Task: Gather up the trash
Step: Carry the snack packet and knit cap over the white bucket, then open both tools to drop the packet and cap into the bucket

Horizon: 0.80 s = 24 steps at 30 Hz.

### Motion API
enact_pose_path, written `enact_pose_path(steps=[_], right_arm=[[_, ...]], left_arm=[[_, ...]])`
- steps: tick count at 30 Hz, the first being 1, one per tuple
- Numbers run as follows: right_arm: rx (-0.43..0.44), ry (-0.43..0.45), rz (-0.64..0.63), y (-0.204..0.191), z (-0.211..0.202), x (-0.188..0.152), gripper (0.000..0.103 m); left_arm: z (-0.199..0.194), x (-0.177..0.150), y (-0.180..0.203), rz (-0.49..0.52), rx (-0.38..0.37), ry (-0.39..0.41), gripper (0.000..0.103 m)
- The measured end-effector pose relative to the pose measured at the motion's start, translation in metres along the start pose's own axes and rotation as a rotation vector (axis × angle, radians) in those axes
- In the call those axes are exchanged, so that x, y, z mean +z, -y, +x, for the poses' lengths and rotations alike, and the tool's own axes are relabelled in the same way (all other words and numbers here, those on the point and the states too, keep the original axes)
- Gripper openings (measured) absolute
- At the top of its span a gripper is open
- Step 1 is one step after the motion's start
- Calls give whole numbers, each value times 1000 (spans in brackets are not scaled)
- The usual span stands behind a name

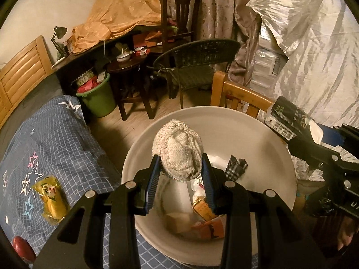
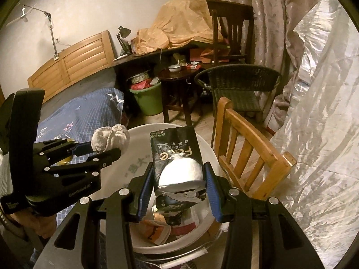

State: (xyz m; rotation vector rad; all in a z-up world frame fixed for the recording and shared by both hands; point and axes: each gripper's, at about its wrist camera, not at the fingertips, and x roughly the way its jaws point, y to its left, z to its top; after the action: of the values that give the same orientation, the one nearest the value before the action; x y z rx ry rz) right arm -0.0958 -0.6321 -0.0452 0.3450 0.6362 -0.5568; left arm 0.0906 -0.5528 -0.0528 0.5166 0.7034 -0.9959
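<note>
My left gripper (image 1: pixel 180 168) is shut on a balled white knitted cloth (image 1: pixel 178 154) and holds it above the white basin (image 1: pixel 276 157). The cloth (image 2: pixel 111 140) and left gripper (image 2: pixel 98 151) also show at the left of the right wrist view. My right gripper (image 2: pixel 178 179) is shut on a black tissue pack (image 2: pixel 177 154) with white tissue showing, held over the basin (image 2: pixel 139 134). The pack (image 1: pixel 285 121) shows at the right of the left wrist view. Several scraps of paper and wrappers (image 1: pixel 206 219) lie in the basin's bottom.
A yellow snack packet (image 1: pixel 51 199) and a red object (image 1: pixel 21 247) lie on the blue checked bedspread (image 1: pixel 56 145). A wooden chair (image 2: pixel 249 150) stands just behind the basin. A green bucket (image 1: pixel 98 98), dark stool, wicker chair (image 1: pixel 197 67) and silver sheet (image 1: pixel 314 56) lie beyond.
</note>
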Motion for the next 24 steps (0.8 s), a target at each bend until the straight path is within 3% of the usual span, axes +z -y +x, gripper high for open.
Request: enact_pose_path(steps=[15,17,18,19,21,24], right_arm=[[8,-1,-5,-5,2,4,46],[14,-6,-15,-8,5,7,52],[2,-3,-19,-10,6,9,64],[-7,3,-19,-8,7,10,70],[-11,11,-11,-7,7,13,71],[-18,13,-5,-5,7,13,71]], left_arm=[[5,0,1,-12,-13,-9,37],[6,0,-1,-20,-14,-3,38],[7,1,-2,-26,-18,-1,40],[8,1,-3,-32,-20,3,48],[8,0,-8,-45,-11,12,63],[8,1,-13,-65,-20,11,64]])
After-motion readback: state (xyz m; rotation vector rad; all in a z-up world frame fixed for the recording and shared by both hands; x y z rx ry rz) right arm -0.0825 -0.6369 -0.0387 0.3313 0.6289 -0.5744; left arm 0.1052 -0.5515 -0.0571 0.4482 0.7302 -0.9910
